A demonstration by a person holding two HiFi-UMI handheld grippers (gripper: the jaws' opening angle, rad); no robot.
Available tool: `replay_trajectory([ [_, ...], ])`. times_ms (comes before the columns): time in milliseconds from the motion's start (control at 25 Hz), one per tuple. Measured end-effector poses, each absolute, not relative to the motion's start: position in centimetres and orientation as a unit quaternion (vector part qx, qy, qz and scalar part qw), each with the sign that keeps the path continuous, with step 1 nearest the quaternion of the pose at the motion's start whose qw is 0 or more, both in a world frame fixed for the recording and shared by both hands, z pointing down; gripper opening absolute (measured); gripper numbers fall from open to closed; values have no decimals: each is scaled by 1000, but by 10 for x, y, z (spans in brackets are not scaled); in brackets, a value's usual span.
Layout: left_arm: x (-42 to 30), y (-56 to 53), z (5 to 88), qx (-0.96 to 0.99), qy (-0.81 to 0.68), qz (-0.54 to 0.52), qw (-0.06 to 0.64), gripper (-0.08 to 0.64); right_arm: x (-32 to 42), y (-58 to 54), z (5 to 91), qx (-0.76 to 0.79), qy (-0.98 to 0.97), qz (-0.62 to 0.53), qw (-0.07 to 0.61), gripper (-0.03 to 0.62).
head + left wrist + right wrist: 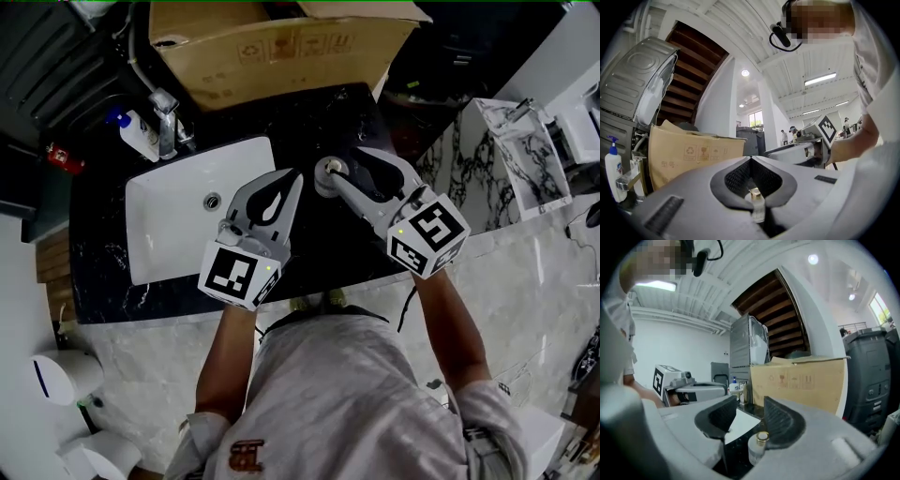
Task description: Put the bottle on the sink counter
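Between the right gripper's [750,400] half-open jaws stands the small gold-capped bottle [757,448]. It is upright on the black counter [309,253], close against the right-hand jaw with a clear gap to the other, so it is not squeezed. Alongside, the left gripper [751,160] has its jaw tips shut together, clamping nothing, over the rim of the white sink [169,225] — faucet [165,112], soap dispenser [139,136] and cardboard box [272,47] lie beyond.

Small white gold-capped bottle [757,446] stands upright on black sink counter [328,240]
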State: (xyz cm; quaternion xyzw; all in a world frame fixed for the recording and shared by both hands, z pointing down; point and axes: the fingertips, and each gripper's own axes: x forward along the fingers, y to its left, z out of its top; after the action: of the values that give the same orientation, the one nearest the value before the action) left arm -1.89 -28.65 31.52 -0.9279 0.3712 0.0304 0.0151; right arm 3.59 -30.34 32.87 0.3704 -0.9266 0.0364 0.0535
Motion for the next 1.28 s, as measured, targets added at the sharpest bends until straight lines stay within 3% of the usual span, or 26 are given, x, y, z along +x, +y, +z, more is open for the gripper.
replay_trajectory([
  [400, -4, -275, 289, -933, 355, 42, 38, 0, 26, -282, 305, 357, -934, -14, 24, 2],
  [1280, -6, -272, 292, -927, 373, 39, 34, 0, 19, -276, 297, 338, -941, -31, 15, 0],
])
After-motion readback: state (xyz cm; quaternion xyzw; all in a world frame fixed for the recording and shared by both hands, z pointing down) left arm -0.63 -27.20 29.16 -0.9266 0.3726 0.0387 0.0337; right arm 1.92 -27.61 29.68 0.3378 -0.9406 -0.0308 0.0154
